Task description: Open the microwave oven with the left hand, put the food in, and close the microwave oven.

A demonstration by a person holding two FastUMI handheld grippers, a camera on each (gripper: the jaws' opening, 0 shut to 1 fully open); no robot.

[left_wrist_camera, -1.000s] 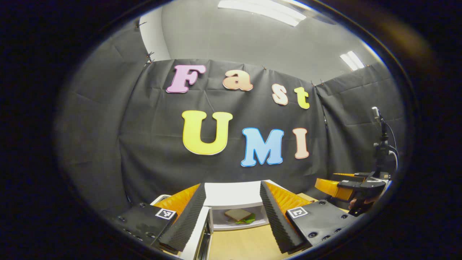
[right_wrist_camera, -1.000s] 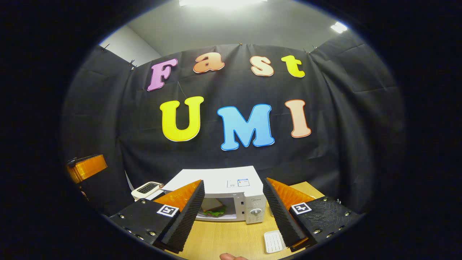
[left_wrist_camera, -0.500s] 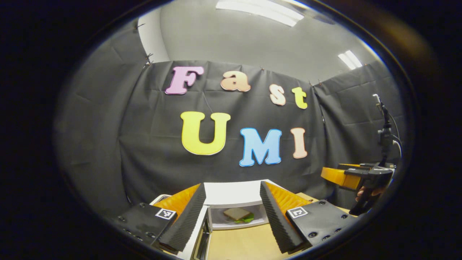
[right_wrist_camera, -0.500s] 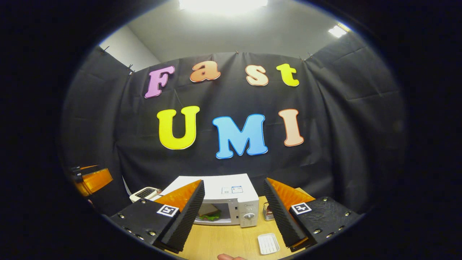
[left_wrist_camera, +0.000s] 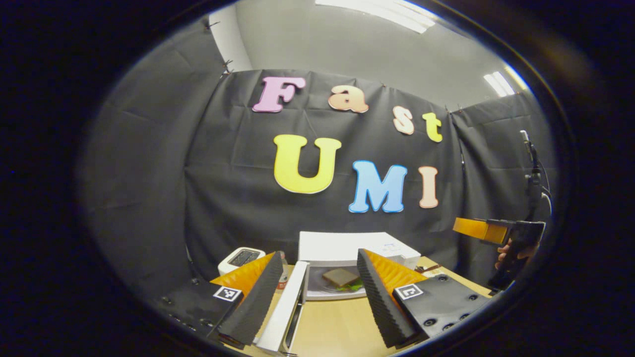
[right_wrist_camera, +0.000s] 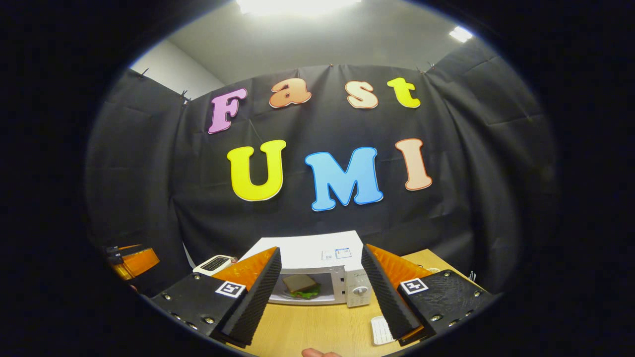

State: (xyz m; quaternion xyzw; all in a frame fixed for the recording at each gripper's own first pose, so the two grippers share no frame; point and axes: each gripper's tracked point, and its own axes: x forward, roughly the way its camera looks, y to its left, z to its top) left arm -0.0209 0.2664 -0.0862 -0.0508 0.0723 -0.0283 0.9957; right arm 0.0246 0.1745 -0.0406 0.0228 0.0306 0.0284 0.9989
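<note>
My left tongs [left_wrist_camera: 317, 297] hang spread and empty over the worktop [left_wrist_camera: 332, 334], with the open door [left_wrist_camera: 286, 310] of the microwave [left_wrist_camera: 352, 246] just beside their left finger. The sandwich [right_wrist_camera: 300, 285] lies on what looks like a plate inside the oven. My right tongs [right_wrist_camera: 320, 292] are also released, holding nothing, back from the oven; a toaster [right_wrist_camera: 214, 264] stands left of it.

Table [right_wrist_camera: 317, 329] looking like pale matt wood; microwave oven [right_wrist_camera: 317, 250] showing smooth glossy white casing; gripper fingers [left_wrist_camera: 255, 297] wearing ribbed matt pads.
</note>
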